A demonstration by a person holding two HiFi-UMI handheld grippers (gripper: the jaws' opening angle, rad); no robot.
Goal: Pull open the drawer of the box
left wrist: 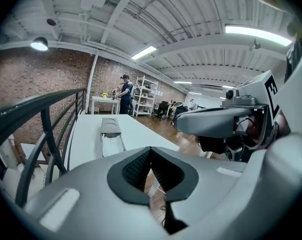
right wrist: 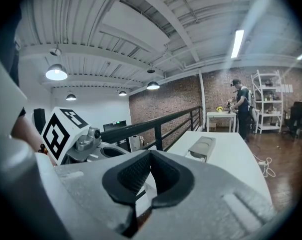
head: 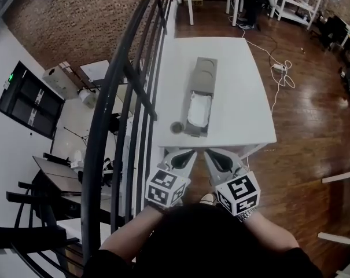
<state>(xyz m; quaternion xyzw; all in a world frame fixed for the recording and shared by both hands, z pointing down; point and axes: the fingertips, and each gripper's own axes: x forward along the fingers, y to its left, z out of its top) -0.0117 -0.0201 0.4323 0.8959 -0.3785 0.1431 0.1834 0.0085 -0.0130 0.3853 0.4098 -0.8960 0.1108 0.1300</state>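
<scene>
Left claw (head: 183, 155) and right claw (head: 215, 155) hang clenched and empty, well short of the box (head: 202, 74). Its drawer (head: 198, 112) juts from the near end, seemingly out already. Any further pull wants one claw opened, closed squarely on the drawer's front lip, then drawn straight back.

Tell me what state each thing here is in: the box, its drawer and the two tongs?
Box: lying flat, nothing touching it.
Drawer: pulled out, something white inside.
Left tongs: shut, empty, held clear of the box.
Right tongs: shut, empty, held clear of the box.
</scene>
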